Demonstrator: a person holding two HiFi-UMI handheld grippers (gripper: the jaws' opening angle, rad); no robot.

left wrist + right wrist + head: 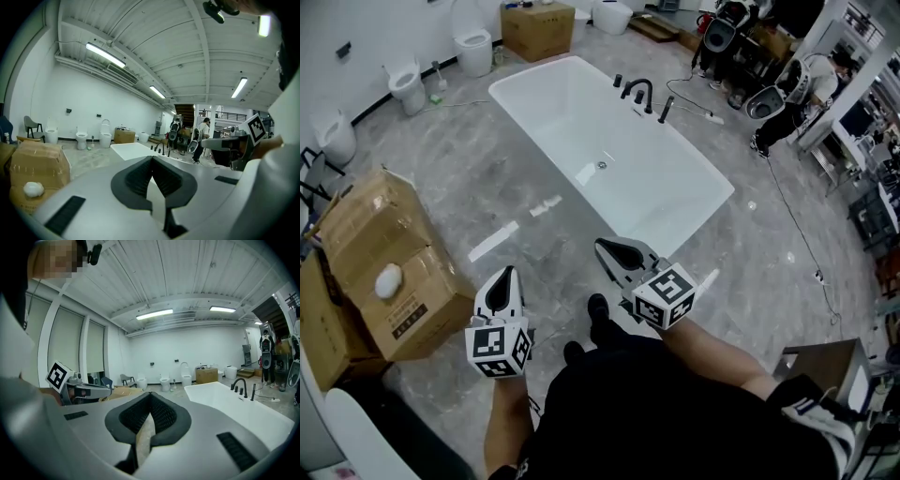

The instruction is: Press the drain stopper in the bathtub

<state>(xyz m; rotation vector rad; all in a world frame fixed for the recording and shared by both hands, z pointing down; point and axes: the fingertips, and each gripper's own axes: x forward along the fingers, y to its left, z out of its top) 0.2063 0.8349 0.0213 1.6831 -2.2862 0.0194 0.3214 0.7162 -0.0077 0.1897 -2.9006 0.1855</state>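
The white bathtub stands on a grey marbled floor. It is a long rectangle, and in the head view its long axis runs from far left to near right, with the near end corner pointing toward the person. The drain stopper is a small round disc on the tub's floor, about midway along that axis and facing straight up (too small to tell whether it sits raised or pressed). A black faucet rises from the tub's far long rim, roughly across from the stopper.

Both grippers are held on the near side of the tub, outside it and well apart from the stopper. The right gripper hovers just short of the tub's near long rim, its jaws pointing toward the tub. In its own view the right gripper has its jaw tips closed together with nothing between them, and the bathtub lies ahead to its right. The left gripper hangs farther from the tub, over bare floor. In its own view the left gripper is likewise clenched and empty, with the bathtub ahead.

Cardboard boxes sit on the left gripper's side of the tub, toilets line the wall beyond its far end, and a person stands past the faucet side.
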